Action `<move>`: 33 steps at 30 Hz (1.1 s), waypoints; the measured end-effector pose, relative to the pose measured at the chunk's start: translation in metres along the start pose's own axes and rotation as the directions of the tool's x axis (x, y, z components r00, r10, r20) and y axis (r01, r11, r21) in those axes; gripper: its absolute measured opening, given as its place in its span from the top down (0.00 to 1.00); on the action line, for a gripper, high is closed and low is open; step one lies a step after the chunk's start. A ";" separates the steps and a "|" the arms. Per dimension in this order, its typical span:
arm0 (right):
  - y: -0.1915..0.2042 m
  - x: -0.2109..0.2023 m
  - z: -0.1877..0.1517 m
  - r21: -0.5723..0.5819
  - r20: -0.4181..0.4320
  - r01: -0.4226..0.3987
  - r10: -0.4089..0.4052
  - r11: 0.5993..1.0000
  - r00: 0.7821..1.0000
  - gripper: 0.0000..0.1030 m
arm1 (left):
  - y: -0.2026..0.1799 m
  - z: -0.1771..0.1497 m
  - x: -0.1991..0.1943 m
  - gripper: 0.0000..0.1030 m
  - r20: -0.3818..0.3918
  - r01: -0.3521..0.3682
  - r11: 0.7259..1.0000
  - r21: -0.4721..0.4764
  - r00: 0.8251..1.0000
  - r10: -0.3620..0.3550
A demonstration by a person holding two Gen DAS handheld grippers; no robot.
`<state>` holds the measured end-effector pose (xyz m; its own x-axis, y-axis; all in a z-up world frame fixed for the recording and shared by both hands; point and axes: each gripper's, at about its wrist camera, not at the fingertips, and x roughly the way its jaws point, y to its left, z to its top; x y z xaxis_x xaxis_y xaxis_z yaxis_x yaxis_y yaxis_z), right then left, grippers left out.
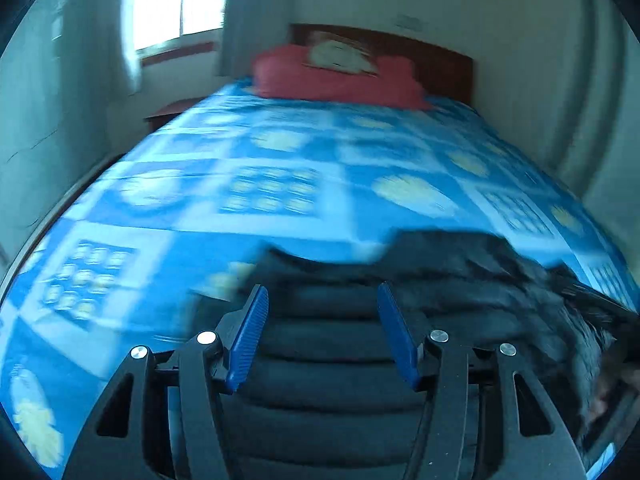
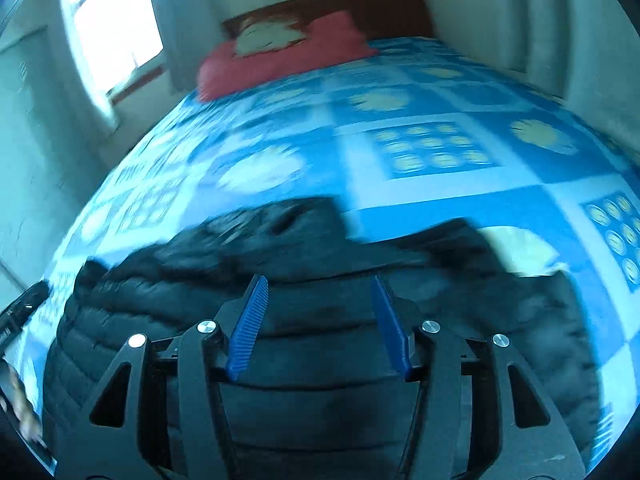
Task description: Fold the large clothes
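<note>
A black quilted puffer jacket lies on the near part of a bed with a blue patterned cover. It also shows in the right wrist view, spread wide with a fur-like edge at its far side. My left gripper is open and empty, hovering over the jacket's left part. My right gripper is open and empty above the jacket's middle. Both views are motion-blurred.
A red pillow lies at the head of the bed by a dark wooden headboard. A bright window is on the far left wall. A small wooden nightstand stands left of the bed. A hand shows at the left edge.
</note>
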<state>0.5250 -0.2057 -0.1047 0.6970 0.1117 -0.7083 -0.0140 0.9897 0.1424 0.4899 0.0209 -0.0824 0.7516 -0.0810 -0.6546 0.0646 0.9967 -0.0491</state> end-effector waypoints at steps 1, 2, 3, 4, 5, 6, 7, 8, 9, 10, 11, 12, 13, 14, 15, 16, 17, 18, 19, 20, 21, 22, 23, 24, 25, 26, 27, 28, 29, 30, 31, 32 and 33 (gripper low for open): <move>0.012 0.007 -0.003 -0.042 -0.015 0.016 -0.017 0.999 1.000 0.48 | -0.010 -0.002 0.005 0.45 -0.003 -0.009 1.000 0.017 1.000 0.009; 0.018 0.013 -0.005 -0.067 -0.028 0.027 -0.029 0.997 0.999 0.48 | -0.021 -0.006 0.015 0.45 -0.012 -0.025 0.999 0.036 1.000 0.025; 0.025 0.024 -0.010 -0.101 -0.053 0.053 -0.059 0.993 0.997 0.48 | -0.026 -0.009 0.022 0.45 -0.026 -0.032 0.999 0.044 0.999 0.034; 0.028 0.032 -0.014 -0.117 -0.073 0.065 -0.074 0.991 0.995 0.48 | -0.032 -0.014 0.037 0.45 -0.065 -0.045 0.998 0.052 0.997 0.048; 0.027 0.038 -0.018 -0.119 -0.090 0.069 -0.080 0.991 0.993 0.47 | -0.032 -0.018 0.048 0.45 -0.093 -0.060 0.996 0.059 0.993 0.066; 0.025 0.045 -0.023 -0.109 -0.101 0.068 -0.079 0.992 0.992 0.47 | -0.033 -0.022 0.061 0.44 -0.115 -0.071 0.996 0.063 0.990 0.078; 0.024 0.048 -0.025 -0.101 -0.099 0.070 -0.080 0.992 0.992 0.47 | -0.033 -0.024 0.066 0.43 -0.118 -0.075 0.995 0.059 0.990 0.082; 0.024 0.052 -0.026 -0.095 -0.093 0.072 -0.081 0.993 0.992 0.47 | -0.032 -0.026 0.070 0.43 -0.117 -0.076 0.996 0.055 0.990 0.082; 0.023 0.055 -0.028 -0.089 -0.092 0.070 -0.078 0.994 0.993 0.46 | -0.031 -0.028 0.074 0.43 -0.120 -0.072 0.996 0.047 0.990 0.077; 0.020 0.057 -0.028 -0.080 -0.090 0.065 -0.072 0.995 0.993 0.46 | -0.029 -0.029 0.077 0.43 -0.121 -0.063 0.997 0.036 0.990 0.067; 0.018 0.059 -0.028 -0.066 -0.088 0.057 -0.062 0.996 0.994 0.46 | -0.027 -0.030 0.080 0.42 -0.120 -0.051 0.999 0.019 0.991 0.053; 0.018 0.058 -0.029 -0.064 -0.085 0.057 -0.062 0.996 0.994 0.46 | -0.026 -0.031 0.081 0.42 -0.119 -0.049 0.999 0.015 0.992 0.050; 0.019 0.058 -0.029 -0.067 -0.083 0.060 -0.066 0.996 0.994 0.46 | -0.027 -0.031 0.082 0.42 -0.120 -0.055 0.998 0.022 0.991 0.057; 0.019 0.056 -0.028 -0.071 -0.083 0.061 -0.067 0.996 0.994 0.46 | -0.029 -0.031 0.082 0.43 -0.122 -0.061 0.998 0.033 0.990 0.065; 0.018 0.053 -0.026 -0.070 -0.082 0.055 -0.061 0.996 0.995 0.45 | -0.028 -0.030 0.079 0.43 -0.126 -0.055 0.998 0.034 0.990 0.058; 0.015 0.049 -0.023 -0.062 -0.084 0.039 -0.044 0.997 0.996 0.45 | -0.026 -0.028 0.075 0.43 -0.132 -0.039 0.999 0.029 0.990 0.042; 0.011 0.042 -0.021 -0.051 -0.079 0.025 -0.029 0.998 0.996 0.45 | -0.022 -0.025 0.068 0.43 -0.138 -0.014 1.000 0.017 0.990 0.016; 0.002 0.028 -0.018 -0.045 -0.052 0.027 -0.029 0.999 0.998 0.45 | -0.014 -0.023 0.056 0.43 -0.132 0.008 1.000 -0.006 0.991 -0.008; -0.006 0.017 -0.015 -0.044 -0.028 0.044 -0.045 0.998 0.999 0.42 | -0.007 -0.021 0.046 0.43 -0.117 0.013 1.000 -0.022 0.993 -0.015; -0.014 0.011 -0.013 -0.038 -0.017 0.060 -0.061 0.997 0.998 0.40 | 0.005 -0.019 0.032 0.43 -0.087 0.015 0.999 -0.046 0.996 -0.019; -0.029 0.002 -0.013 -0.022 -0.011 0.087 -0.088 0.996 0.996 0.40 | 0.017 -0.019 0.020 0.43 -0.059 0.021 0.997 -0.069 0.998 -0.025; -0.042 -0.002 -0.013 -0.008 -0.018 0.109 -0.109 0.994 0.994 0.40 | 0.026 -0.020 0.015 0.42 -0.054 0.020 0.996 -0.085 0.998 -0.025; -0.055 -0.005 -0.016 0.004 -0.025 0.132 -0.132 0.991 0.991 0.40 | 0.037 -0.023 0.013 0.42 -0.069 0.016 0.995 -0.102 0.997 -0.023; -0.064 -0.005 -0.019 0.012 -0.032 0.153 -0.152 0.988 0.988 0.40 | 0.044 -0.025 0.015 0.42 -0.083 0.017 0.994 -0.111 0.996 -0.026; -0.073 -0.004 -0.021 0.020 -0.042 0.170 -0.169 0.985 0.985 0.40 | 0.053 -0.030 0.019 0.42 -0.106 0.027 0.992 -0.124 0.994 -0.040; -0.082 -0.001 -0.024 0.036 -0.054 0.162 -0.160 0.986 0.986 0.40 | 0.058 -0.034 0.024 0.42 -0.122 0.036 0.990 -0.136 0.991 -0.053; -0.091 0.005 -0.029 0.067 -0.067 0.124 -0.120 0.990 0.991 0.40 | 0.060 -0.037 0.028 0.42 -0.124 0.041 0.989 -0.141 0.990 -0.059; -0.093 0.007 -0.031 0.073 -0.065 0.120 -0.115 0.990 0.991 0.40 | 0.058 -0.038 0.031 0.42 -0.124 0.036 0.990 -0.134 0.991 -0.053; -0.091 0.011 -0.034 0.062 -0.060 0.128 -0.124 0.990 0.990 0.39 | 0.054 -0.041 0.035 0.42 -0.124 0.020 0.994 -0.108 0.992 -0.034; -0.090 0.014 -0.036 0.051 -0.053 0.136 -0.133 0.989 0.990 0.38 | 0.051 -0.043 0.038 0.42 -0.121 0.010 0.996 -0.091 0.992 -0.021; -0.090 0.017 -0.038 0.043 -0.045 0.143 -0.141 0.989 0.989 0.38 | 0.050 -0.046 0.042 0.42 -0.115 0.007 0.996 -0.089 0.993 -0.017; -0.090 0.020 -0.040 0.048 -0.033 0.140 -0.139 0.989 0.990 0.37 | 0.051 -0.050 0.046 0.40 -0.107 0.011 0.995 -0.100 0.994 -0.022; -0.091 0.022 -0.041 0.056 -0.025 0.138 -0.136 0.989 0.990 0.37 | 0.054 -0.052 0.048 0.40 -0.099 0.020 0.994 -0.109 0.995 -0.031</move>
<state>0.5119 -0.2899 -0.1617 0.6741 -0.0222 -0.7383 0.1225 0.9891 0.0821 0.4954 0.0709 -0.1554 0.6803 -0.1109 -0.7245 0.0075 0.9895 -0.1445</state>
